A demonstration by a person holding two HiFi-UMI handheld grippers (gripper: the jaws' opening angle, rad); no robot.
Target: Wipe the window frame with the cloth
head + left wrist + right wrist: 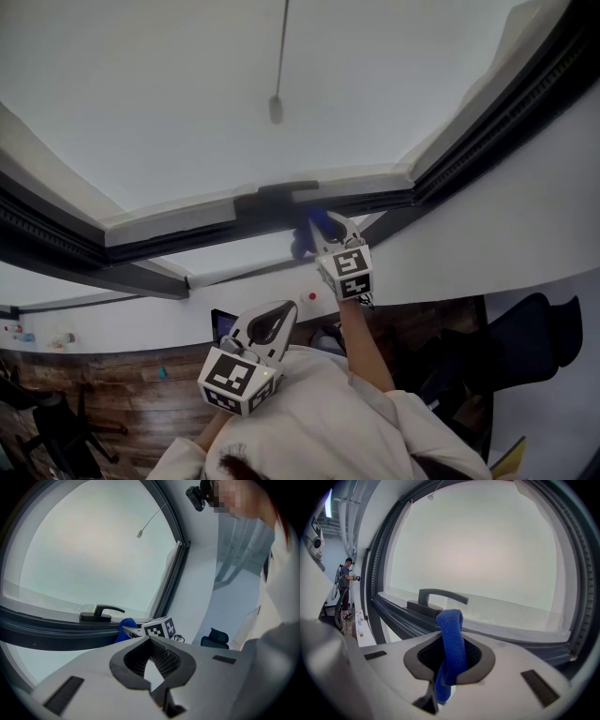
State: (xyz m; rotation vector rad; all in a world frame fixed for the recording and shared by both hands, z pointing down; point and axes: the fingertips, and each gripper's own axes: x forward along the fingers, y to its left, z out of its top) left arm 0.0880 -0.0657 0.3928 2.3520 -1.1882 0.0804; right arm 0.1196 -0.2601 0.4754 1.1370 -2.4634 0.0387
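Our right gripper (328,230) clamps the cloth (451,637), its fold held up at centre close to the frame (393,613) for wiping; our left gripper (270,325) idles below, jaws closed on nothing.

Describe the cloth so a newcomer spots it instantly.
Find the dark window frame and its lever handle. Just before that handle, the right hand-held gripper is shut on the cloth: a folded blue strip, the only blue thing there.

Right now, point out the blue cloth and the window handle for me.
blue cloth (452,639), right gripper view, middle of the upright strip.
window handle (443,596), right gripper view, middle of its lever.
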